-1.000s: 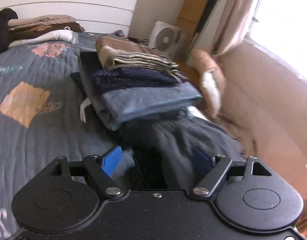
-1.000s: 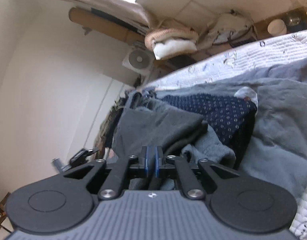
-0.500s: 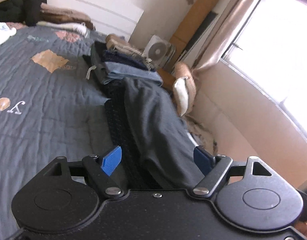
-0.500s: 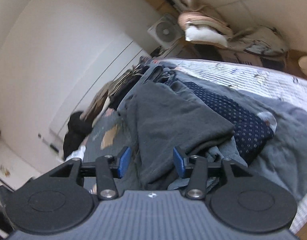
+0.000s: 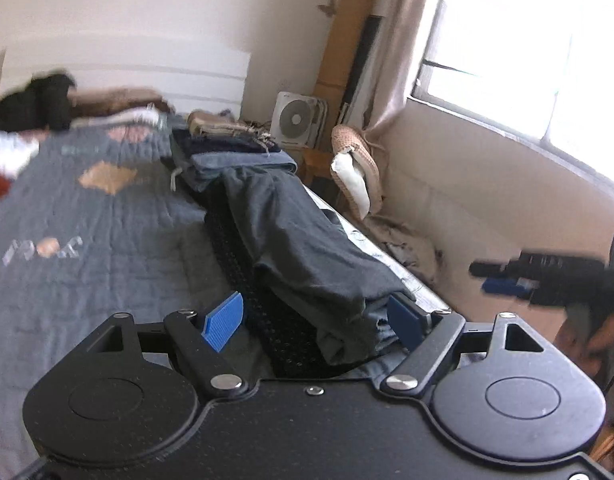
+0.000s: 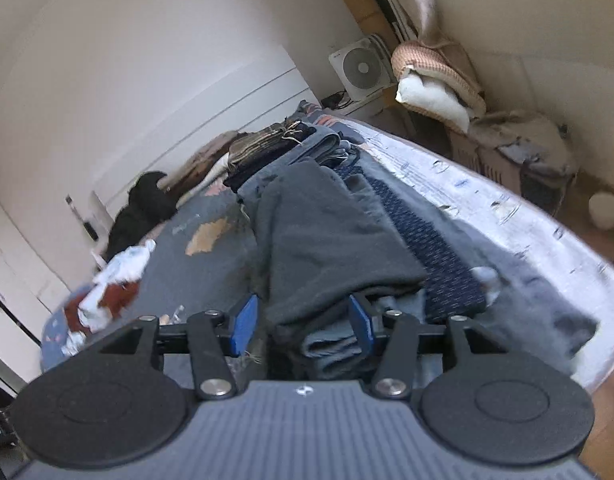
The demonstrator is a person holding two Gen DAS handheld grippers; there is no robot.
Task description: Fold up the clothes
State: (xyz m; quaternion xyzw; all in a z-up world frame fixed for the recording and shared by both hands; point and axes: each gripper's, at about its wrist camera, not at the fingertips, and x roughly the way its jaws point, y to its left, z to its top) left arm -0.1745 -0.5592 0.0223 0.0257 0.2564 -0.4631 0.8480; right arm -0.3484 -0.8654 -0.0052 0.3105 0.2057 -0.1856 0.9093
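Observation:
A long dark grey garment (image 5: 299,240) (image 6: 327,232) lies folded lengthwise on a navy dotted garment (image 5: 243,264) (image 6: 427,248), along the right side of the bed. My left gripper (image 5: 313,320) is open above the garment's near end, pads wide apart and clear of the cloth. My right gripper (image 6: 302,320) hovers over the same end. Its jaws are opening, and the grey fold shows between the pads without being pressed. In the left wrist view the right gripper (image 5: 503,284) is a blur off the bed's right side.
A stack of folded clothes (image 5: 235,148) (image 6: 275,148) sits beyond the garment's far end. Crumpled white and red laundry (image 6: 111,284) lies on the grey quilt (image 5: 87,260). A black garment (image 5: 35,100) is by the headboard. A fan (image 5: 297,120) and basket (image 5: 355,168) stand beside the bed.
My left gripper drew back along the garment, away from the folded stack. My right gripper opened, let go of the grey cloth, rose and rolled upright.

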